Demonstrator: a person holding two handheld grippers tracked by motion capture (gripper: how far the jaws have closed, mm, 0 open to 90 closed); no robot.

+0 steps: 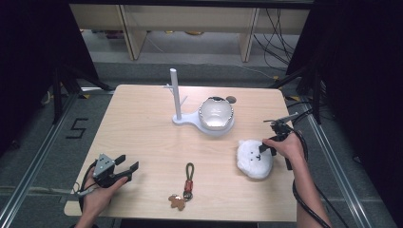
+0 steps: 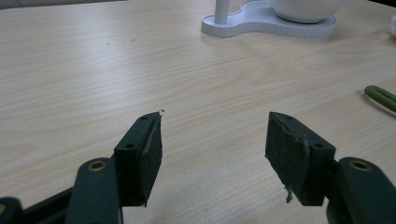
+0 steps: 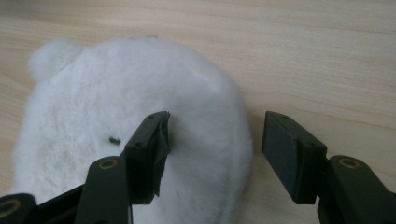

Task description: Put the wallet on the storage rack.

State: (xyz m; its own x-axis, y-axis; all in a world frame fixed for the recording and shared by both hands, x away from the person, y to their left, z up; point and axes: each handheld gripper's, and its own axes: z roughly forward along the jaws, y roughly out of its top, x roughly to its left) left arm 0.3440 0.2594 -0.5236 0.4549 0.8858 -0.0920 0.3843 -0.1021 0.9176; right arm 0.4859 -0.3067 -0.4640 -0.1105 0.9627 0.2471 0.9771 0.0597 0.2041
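A white fluffy bear-face plush lies on the right of the wooden table. My right gripper is open at its right edge; one jaw rests on the fur, the other stands over bare wood beside it. My left gripper is open near the front left corner, with nothing between its jaws. A keychain with a green loop, a red piece and a brown bear charm lies at the front centre.
A white stand with an upright post and pegs sits at the back centre, its base holding a white bowl. The base appears far ahead in the left gripper view. Dark frames and cables surround the table.
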